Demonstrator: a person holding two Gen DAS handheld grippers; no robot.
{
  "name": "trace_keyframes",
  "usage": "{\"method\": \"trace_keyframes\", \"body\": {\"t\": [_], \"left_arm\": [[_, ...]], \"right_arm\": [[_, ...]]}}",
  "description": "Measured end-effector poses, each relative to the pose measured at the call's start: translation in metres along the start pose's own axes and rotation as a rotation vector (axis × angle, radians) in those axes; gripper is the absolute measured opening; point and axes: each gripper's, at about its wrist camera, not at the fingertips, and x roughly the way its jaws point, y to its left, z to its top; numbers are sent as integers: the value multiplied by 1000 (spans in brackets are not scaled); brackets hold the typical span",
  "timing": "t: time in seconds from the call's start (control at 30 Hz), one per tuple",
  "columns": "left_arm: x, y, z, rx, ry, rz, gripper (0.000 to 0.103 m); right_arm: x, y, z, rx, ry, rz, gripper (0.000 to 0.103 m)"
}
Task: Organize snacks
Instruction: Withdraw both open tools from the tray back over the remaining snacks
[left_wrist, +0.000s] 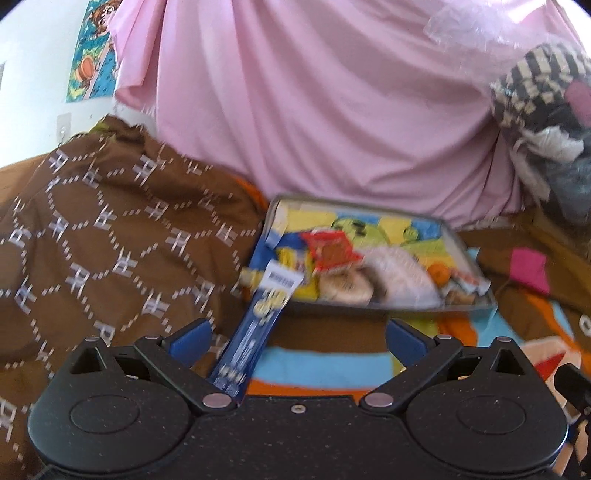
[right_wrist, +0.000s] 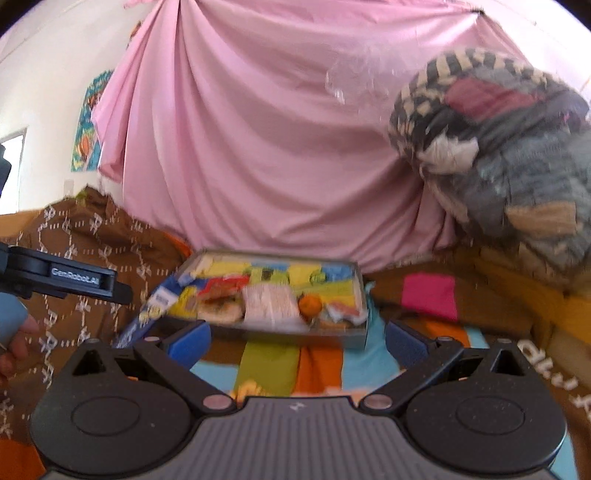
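Note:
A shallow metal-rimmed tray (left_wrist: 373, 309) with a colourful lining sits on the bedcover ahead. It holds a red packet (left_wrist: 330, 251), a white packet (left_wrist: 397, 275), a round brown biscuit pack (left_wrist: 345, 288) and an orange item (left_wrist: 439, 274). A long blue snack packet (left_wrist: 258, 325) leans on the tray's near left corner, and its lower end reaches back beside my left finger. My left gripper (left_wrist: 299, 338) is open wide and grips nothing. My right gripper (right_wrist: 297, 341) is also open and empty, just short of the tray (right_wrist: 361, 295). The blue packet (right_wrist: 155, 314) shows at its left.
A pink sheet (left_wrist: 314, 110) hangs behind the tray. A brown patterned blanket (left_wrist: 110, 229) lies at the left and a bundle of clothes (right_wrist: 498, 147) is piled at the right. A pink cloth square (right_wrist: 428, 295) lies right of the tray. The left tool (right_wrist: 74, 282) and a hand (right_wrist: 14, 339) show at the far left.

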Motion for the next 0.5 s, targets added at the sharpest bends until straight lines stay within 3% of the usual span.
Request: {"method": "trace_keyframes", "body": {"t": [0.5], "left_arm": [[-2,30,-68,-12,181,97,99]], "right_arm": [[8,9,-52,76,307,101,103]]}}
